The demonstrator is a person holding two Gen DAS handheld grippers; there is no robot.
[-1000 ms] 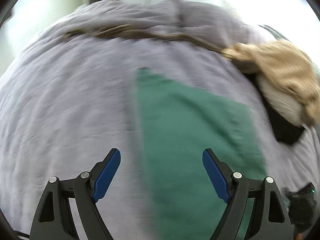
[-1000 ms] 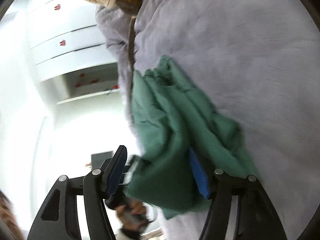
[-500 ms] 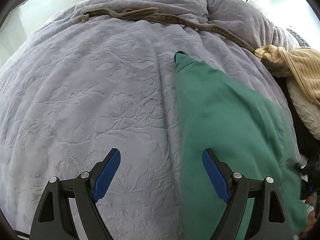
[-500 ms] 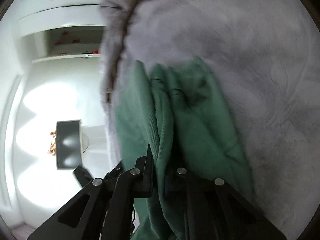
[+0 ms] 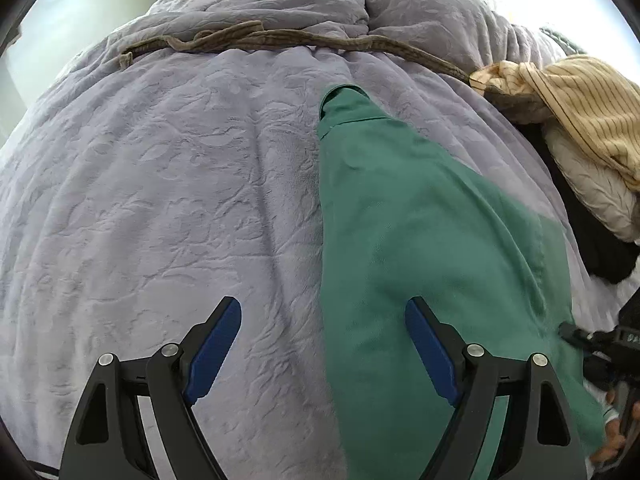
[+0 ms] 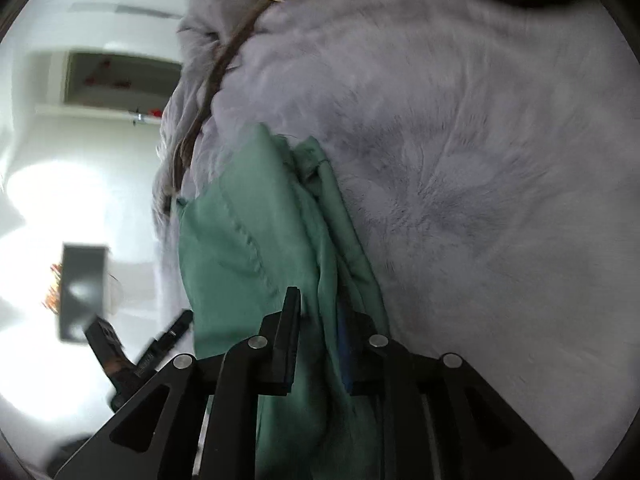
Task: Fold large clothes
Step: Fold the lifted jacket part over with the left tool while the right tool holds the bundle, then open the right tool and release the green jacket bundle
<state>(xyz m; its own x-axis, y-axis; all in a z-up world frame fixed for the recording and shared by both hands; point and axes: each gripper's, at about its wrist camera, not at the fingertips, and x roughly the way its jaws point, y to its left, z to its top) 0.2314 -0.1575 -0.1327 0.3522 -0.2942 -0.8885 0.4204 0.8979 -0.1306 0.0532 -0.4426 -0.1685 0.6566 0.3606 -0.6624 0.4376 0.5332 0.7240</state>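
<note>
Green garment (image 5: 420, 248) spread lower right on lavender bed cover (image 5: 180, 184), left gripper (image 5: 322, 344) spread wide above its left edge, right gripper (image 6: 318, 340) pinching bunched green cloth at frame bottom, striped tan clothing (image 5: 580, 104) piled upper right

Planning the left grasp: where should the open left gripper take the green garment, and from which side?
Take the straight left edge of the green garment, near the left gripper, coming from the bare blanket side. That edge lies flat and exposed, already between the open jaws; the far end is bunched, and the right gripper already holds the right side.
</note>
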